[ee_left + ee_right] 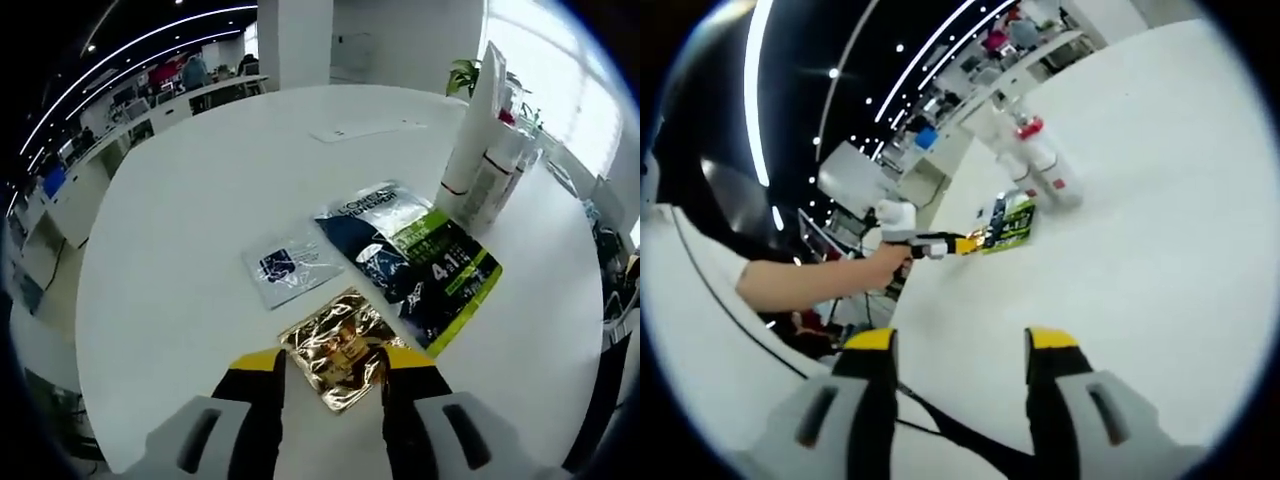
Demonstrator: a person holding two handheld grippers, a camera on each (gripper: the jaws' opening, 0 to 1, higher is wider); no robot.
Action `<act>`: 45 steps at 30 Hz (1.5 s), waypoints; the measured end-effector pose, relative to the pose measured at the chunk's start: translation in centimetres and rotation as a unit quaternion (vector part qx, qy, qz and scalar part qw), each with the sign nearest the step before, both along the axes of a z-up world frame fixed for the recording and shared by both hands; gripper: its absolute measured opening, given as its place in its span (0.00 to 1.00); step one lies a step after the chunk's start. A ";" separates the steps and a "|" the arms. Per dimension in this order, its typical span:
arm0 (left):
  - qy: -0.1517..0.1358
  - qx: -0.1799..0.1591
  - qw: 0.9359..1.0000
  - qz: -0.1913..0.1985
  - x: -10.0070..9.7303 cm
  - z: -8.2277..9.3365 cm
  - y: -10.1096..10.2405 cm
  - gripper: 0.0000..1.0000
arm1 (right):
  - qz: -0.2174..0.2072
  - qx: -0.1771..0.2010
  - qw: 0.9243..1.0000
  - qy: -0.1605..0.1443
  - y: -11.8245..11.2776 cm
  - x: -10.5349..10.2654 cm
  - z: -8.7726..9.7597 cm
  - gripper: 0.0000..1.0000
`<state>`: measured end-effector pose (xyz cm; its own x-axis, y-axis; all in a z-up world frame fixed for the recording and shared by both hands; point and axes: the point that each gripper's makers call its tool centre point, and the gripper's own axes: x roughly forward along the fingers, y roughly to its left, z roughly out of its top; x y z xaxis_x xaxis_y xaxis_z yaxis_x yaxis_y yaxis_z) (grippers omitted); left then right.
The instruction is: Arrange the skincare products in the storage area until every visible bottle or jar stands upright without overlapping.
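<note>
Left tool [332,372], jaws wide, above a gold sachet [343,345] on the white tabletop [180,260]; bottles [487,165] stand beyond. Right tool [962,360] wide, holding nothing.

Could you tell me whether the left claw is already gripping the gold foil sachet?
No: in the left gripper view the left claw stands open above the gold foil sachet lying flat on the white table.
</note>
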<state>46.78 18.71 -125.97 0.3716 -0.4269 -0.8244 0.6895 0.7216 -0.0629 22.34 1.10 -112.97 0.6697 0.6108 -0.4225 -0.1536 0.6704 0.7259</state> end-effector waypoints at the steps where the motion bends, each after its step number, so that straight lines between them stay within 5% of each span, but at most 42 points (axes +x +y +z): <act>1: -0.001 -0.001 1.000 0.003 0.1 0.0 0.0 0.39 | 0.000 0.001 1.000 0.000 0.1 -0.1 0.0 0.49; 7: -0.019 -0.034 0.999 0.024 0.2 2.1 -0.3 0.43 | 0.011 0.000 1.000 -0.002 0.5 -0.3 0.0 0.49; 12: -0.041 -0.120 0.988 0.091 -0.5 6.4 -0.2 0.45 | 0.017 -0.019 0.999 -0.047 0.5 2.1 1.0 0.47; 13: -0.046 -0.151 0.982 0.098 -1.8 7.7 -0.4 0.46 | 0.027 -0.024 0.998 -0.052 0.9 2.6 1.1 0.48; 18: -0.061 -0.177 0.978 0.094 -6.4 10.4 0.3 0.47 | 0.066 -0.052 0.992 -0.091 2.1 4.7 2.3 0.56; 21: -0.050 -0.223 0.964 0.137 -8.7 12.1 1.0 0.50 | 0.078 -0.058 0.989 -0.113 2.9 6.0 3.1 0.63; 25: -0.060 -0.260 0.952 0.148 -11.8 13.9 1.9 0.55 | 0.100 -0.077 0.981 -0.150 4.0 7.6 3.9 0.70; 30: -0.074 -0.272 0.941 0.187 -15.1 14.6 4.1 0.71 | 0.115 -0.101 0.970 -0.187 5.7 8.2 4.3 0.80; 33: -0.098 -0.272 0.934 0.208 -16.7 15.5 5.5 0.76 | 0.125 -0.127 0.956 -0.234 6.5 8.5 6.3 0.82; 36: -0.112 -0.275 0.930 0.218 -17.6 16.4 6.1 0.81 | 0.129 -0.142 0.950 -0.246 6.8 8.9 7.2 0.88; 45: -0.147 -0.238 0.937 0.209 -18.0 17.0 7.5 0.86 | 0.136 -0.159 0.949 -0.237 7.0 9.0 5.9 0.99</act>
